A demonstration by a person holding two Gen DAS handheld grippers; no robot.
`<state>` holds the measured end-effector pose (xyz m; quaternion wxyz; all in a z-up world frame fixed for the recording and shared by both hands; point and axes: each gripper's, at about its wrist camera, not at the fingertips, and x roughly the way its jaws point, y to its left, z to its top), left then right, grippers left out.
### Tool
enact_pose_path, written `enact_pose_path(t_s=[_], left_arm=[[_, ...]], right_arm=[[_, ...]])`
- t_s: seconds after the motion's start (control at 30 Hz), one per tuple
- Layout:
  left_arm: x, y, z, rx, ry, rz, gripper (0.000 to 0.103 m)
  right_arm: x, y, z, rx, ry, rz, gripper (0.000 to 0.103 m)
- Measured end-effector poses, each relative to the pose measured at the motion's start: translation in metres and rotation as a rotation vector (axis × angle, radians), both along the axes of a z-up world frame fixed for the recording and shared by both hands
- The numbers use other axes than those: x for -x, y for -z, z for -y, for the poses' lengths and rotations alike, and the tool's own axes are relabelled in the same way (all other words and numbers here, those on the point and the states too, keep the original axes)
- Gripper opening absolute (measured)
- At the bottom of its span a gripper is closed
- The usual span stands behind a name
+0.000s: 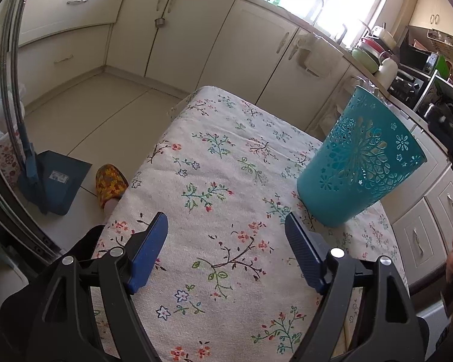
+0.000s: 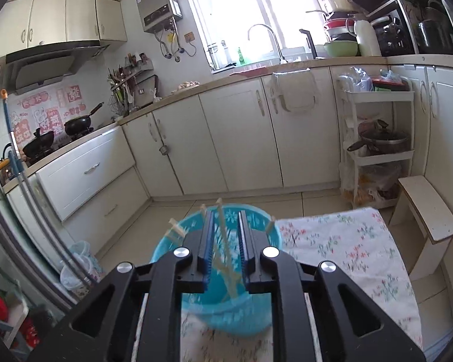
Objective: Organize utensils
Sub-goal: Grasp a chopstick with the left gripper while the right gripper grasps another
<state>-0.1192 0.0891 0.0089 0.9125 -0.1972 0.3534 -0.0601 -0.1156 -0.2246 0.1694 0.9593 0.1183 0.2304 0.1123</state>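
Chopsticks [image 2: 223,235] stand in the teal holder [image 2: 217,271], one between the right tool's [image 2: 225,241] slightly parted, non-gripping pads. Beside the holder, the left tool [image 1: 226,241] hangs wide apart, empty, above the tabletop [image 1: 226,157].

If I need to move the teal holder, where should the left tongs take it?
Grip the teal holder by its rim, from above, one finger inside the open top. It stands upright on the tablecloth, its body looks too wide to span, and chopsticks lean inside, so avoid them.

A blue dustpan [image 1: 56,181] lies beside a floral slipper [image 1: 110,184].
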Motion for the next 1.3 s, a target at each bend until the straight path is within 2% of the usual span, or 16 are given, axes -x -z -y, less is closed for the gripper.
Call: enact_pose_path(t_s=[0.07, 0.17, 0.33, 0.43, 0.6, 0.73, 0.9, 1.0, 1.13, 1.3], left_arm=[[-0.001, 0.0, 0.0, 0.001, 0.0, -0.004, 0.077], [-0.002, 0.002, 0.001, 0.003, 0.005, -0.014, 0.078], [-0.003, 0.004, 0.003, -0.004, 0.008, -0.024, 0.078], [-0.004, 0.004, 0.007, -0.021, 0.025, -0.034, 0.078], [-0.005, 0.003, 0.019, -0.079, 0.058, -0.063, 0.079], [0.004, -0.003, 0.045, -0.098, 0.156, -0.081, 0.079], [0.008, -0.002, 0.096, -0.239, 0.284, -0.125, 0.079], [0.007, 0.005, 0.111, -0.285, 0.302, -0.154, 0.078], [0.009, 0.007, 0.122, -0.368, 0.306, -0.153, 0.078], [0.009, 0.006, 0.124, -0.409, 0.306, -0.163, 0.069]], right_arm=[[0.023, 0.006, -0.001, -0.008, -0.02, -0.032, 0.022], [0.064, 0.035, -0.005, 0.015, -0.061, -0.132, 0.023], [0.087, 0.093, -0.013, 0.052, -0.094, -0.339, 0.023], [0.088, 0.117, -0.024, 0.072, -0.12, -0.404, 0.023], [0.078, 0.135, -0.044, 0.105, -0.151, -0.437, 0.023], [0.075, 0.148, -0.051, 0.15, -0.159, -0.444, 0.022], [0.078, 0.148, -0.041, 0.206, -0.139, -0.422, 0.008], [0.081, 0.148, -0.023, 0.199, -0.109, -0.419, 0.007], [0.086, 0.15, -0.004, 0.143, -0.112, -0.414, 0.006], [0.088, 0.149, -0.002, 0.109, -0.126, -0.41, 0.009]])
